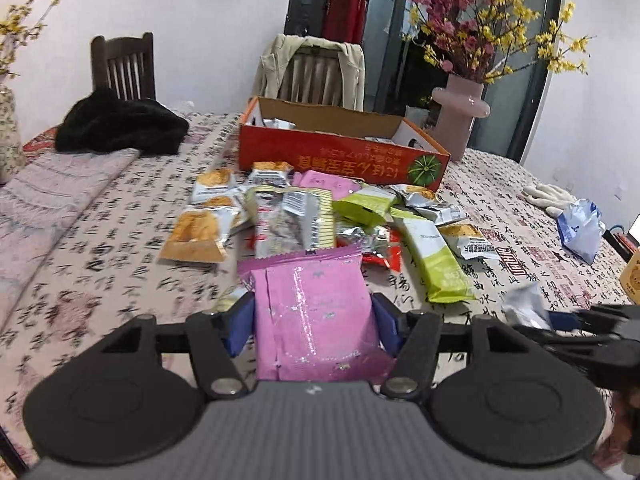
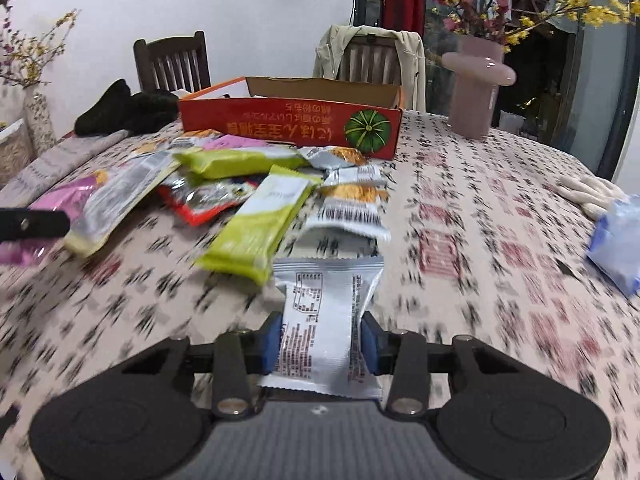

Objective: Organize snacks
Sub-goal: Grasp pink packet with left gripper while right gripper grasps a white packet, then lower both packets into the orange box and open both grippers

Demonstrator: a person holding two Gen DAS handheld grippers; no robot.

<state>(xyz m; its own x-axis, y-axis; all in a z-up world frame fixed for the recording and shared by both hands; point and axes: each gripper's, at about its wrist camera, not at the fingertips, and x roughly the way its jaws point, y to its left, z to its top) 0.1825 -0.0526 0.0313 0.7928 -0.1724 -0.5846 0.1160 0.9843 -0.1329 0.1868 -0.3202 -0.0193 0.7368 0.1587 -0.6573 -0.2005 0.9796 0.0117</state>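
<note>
A table (image 1: 100,248) in patterned cloth carries an orange box (image 1: 340,156) near its far edge; my left gripper (image 1: 314,320) clamps a pink packet (image 1: 316,316), my right gripper (image 2: 320,336) a silver packet (image 2: 324,320)

Pink packet (image 1: 316,320); silver packet (image 2: 324,332) printed in black and red; lime-green packets (image 2: 256,228) before an orange-red box (image 1: 340,152) bearing a green pumpkin; desk (image 2: 480,240) cloth cream with black calligraphy and red seals.
</note>
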